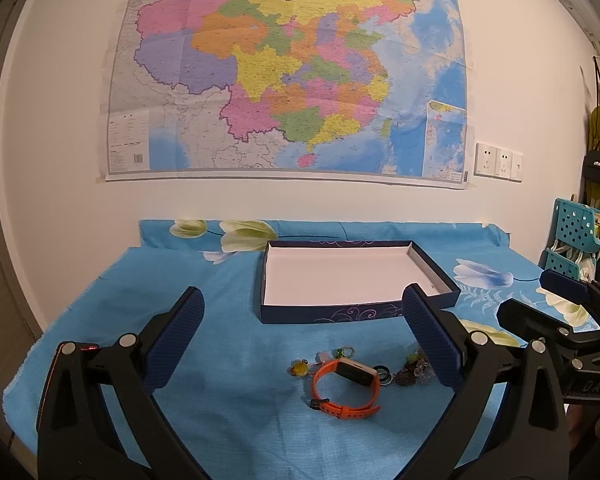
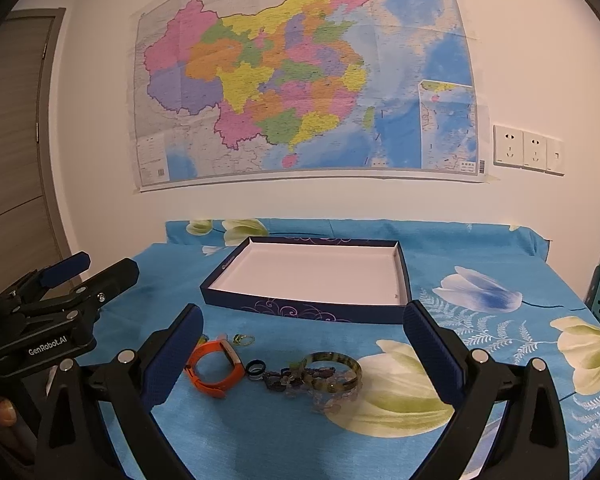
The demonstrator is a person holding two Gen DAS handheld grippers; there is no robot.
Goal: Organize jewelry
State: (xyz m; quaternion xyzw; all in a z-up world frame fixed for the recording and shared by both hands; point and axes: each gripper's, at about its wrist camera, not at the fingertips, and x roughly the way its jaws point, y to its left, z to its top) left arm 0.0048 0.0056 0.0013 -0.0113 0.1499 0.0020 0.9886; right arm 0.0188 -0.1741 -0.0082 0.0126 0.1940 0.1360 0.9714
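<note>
On the blue floral tablecloth (image 2: 260,432), a small cluster of jewelry lies in front of a shallow dark-blue box (image 2: 312,312) with a white interior, which holds nothing visible. Leftmost in the cluster, as seen from the right wrist view, is an orange wristband (image 2: 214,368) carrying a dark rectangular watch face; in the left wrist view the same band (image 1: 346,390) lies between the two fingers of the left gripper (image 1: 304,336). Just right of it sit two small dark rings (image 2: 256,369), then a dark beaded piece (image 2: 288,380) touching a mottled green bangle (image 2: 334,372) that stands tilted on its edge. Behind the wristband, nearer the box, lie a small green-and-gold ring (image 2: 244,338) and, in the left wrist view, a yellow charm (image 1: 300,368).

Left gripper: fingers spread wide, grasping nothing, held above the cloth. Right gripper (image 2: 304,338): fingers likewise spread wide and empty, framing the cluster. Each gripper appears at the edge of the other's view.

Background: a coloured wall map (image 1: 284,72), a row of white wall sockets (image 2: 528,150), and teal perforated baskets (image 1: 580,224) at the right.
</note>
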